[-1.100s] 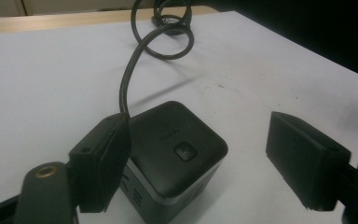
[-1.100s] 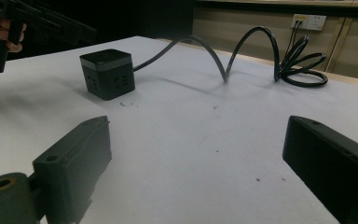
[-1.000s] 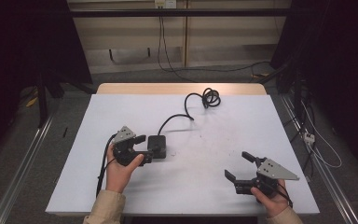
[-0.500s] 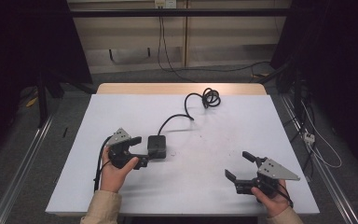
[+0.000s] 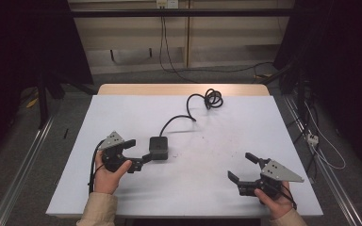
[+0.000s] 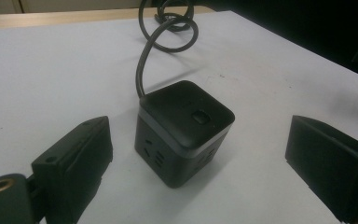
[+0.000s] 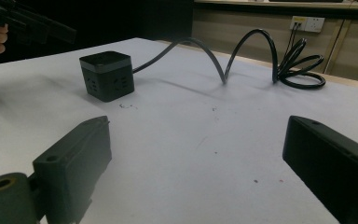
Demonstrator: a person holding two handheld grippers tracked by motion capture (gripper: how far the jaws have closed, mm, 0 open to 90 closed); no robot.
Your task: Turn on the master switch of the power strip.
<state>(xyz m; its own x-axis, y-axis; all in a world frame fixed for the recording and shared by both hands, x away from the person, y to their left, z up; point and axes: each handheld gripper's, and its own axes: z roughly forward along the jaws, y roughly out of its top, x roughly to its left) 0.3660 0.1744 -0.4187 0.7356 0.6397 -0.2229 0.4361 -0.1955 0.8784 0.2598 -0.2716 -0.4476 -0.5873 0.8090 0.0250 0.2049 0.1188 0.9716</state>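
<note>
table (image 5: 217,141): white top, filling the middle of the high view; a wooden edge strip runs along its far side, toward the top of the frame.
power cube (image 5: 159,148): black cube-shaped socket block, standing on the table left of centre in the high view. in the left gripper view (image 6: 182,130) it sits mid-frame, one corner turned toward the camera, with a button on its top face and socket slots on its sides. in the right gripper view (image 7: 107,74) it stands in the upper left of the frame.
cable (image 5: 188,110): black, leaves the cube's far side, arches up off the table and ends in a loose coil (image 5: 212,98) near the table's far edge, upper centre of the high view. in the right gripper view (image 7: 242,51) the arch and the coil span the upper right of the frame.
left gripper (image 5: 134,153): lower left of the high view, held in the person's left hand (image 5: 108,172). jaws spread wide apart, holding nothing. the cube lies just ahead of the jaw tips; in the left gripper view (image 6: 200,154) it stands between the two jaws without touching either.
right gripper (image 5: 245,167): lower right of the high view, held in the person's right hand (image 5: 275,200). jaws spread wide, nothing between them but bare table; well apart from the cube.
wall socket (image 7: 306,23): white plate on the rear wall, upper right of the right gripper view, with leads plugged in.
</note>
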